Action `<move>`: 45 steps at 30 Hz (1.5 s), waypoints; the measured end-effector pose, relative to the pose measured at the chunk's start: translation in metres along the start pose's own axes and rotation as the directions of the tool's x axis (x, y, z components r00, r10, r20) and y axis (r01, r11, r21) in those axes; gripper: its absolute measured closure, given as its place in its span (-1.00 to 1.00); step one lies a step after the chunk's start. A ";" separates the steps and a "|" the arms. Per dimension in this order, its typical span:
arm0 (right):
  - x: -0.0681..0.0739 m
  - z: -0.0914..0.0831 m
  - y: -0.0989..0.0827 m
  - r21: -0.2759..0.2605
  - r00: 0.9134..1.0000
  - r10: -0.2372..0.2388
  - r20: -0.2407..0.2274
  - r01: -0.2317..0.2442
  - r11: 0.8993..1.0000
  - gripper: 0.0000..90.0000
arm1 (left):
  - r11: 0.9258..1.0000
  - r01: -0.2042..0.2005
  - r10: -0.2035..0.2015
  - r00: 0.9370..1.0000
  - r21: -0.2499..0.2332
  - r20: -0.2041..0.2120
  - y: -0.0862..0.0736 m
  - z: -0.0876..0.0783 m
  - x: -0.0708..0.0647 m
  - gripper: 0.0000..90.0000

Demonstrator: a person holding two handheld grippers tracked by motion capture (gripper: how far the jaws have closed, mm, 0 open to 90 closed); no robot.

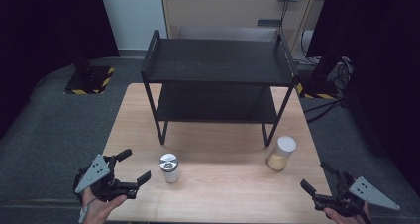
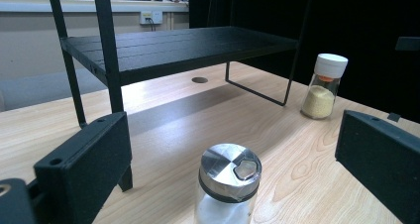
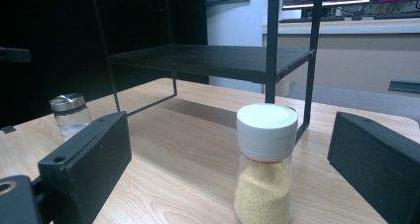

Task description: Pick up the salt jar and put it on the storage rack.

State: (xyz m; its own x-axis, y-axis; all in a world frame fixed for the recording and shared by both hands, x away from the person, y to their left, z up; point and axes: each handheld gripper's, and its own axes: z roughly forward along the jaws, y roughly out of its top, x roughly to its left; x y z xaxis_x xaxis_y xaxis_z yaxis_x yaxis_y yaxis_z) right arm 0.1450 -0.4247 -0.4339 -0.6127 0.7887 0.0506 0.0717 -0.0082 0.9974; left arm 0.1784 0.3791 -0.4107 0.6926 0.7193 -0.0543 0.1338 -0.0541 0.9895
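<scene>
From the high view we see the rack [image 1: 218, 80] standing at the far half of the counter [image 1: 218, 194]. The steel-lid jar [image 1: 169, 167] stands in front of the rack's left front leg, and the white-lid jar [image 1: 282, 153] stands just in front of its right front leg. Our left tongs [image 1: 134, 167] are near the steel-lid jar, to its left and apart from it, spread wide and holding nothing. Our right tongs [image 1: 317, 177] sit well in front and to the right of the rack, near the white-lid jar but clear of it, also spread wide and holding nothing.

In the left gripper view, the steel-lid jar [image 2: 229, 184] stands upright between our two jaws, touching neither. The rack [image 2: 178, 48] rises beyond it, and the white-lid jar [image 2: 324, 85] stands by the rack's far leg.

In the right gripper view, the white-lid jar [image 3: 265, 164], part full of yellow grains, stands upright between our parted jaws, untouched. The rack [image 3: 213, 60] is behind it, and the steel-lid jar [image 3: 70, 114] stands off to the left.
</scene>
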 end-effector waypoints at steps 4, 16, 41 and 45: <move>0.000 0.000 0.000 -0.001 1.000 0.001 0.001 -0.001 1.000 -0.92 | 1.000 -0.002 0.002 1.000 0.001 0.001 0.000 0.000 0.000 -1.00; 0.000 -0.001 -0.001 -0.008 1.000 0.000 -0.001 0.000 1.000 -0.92 | 1.000 -0.006 0.006 1.000 0.005 0.007 0.001 0.000 0.000 -1.00; 0.000 0.000 0.000 0.002 1.000 0.001 0.003 -0.001 1.000 -0.92 | 1.000 0.007 -0.007 0.999 0.008 0.043 0.006 0.001 -0.001 -1.00; 0.000 0.000 -0.001 0.001 1.000 0.000 0.004 0.000 1.000 -0.92 | 1.000 -0.002 0.001 0.999 0.015 0.045 0.010 0.002 -0.002 -1.00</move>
State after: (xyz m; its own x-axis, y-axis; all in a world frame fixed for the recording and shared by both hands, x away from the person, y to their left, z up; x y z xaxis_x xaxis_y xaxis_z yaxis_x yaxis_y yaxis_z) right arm 0.1449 -0.4249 -0.4346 -0.6092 0.7914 0.0503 0.0724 -0.0076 0.9973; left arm 0.1794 0.3758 -0.4011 0.7240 0.6872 -0.0592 0.1429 -0.0656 0.9876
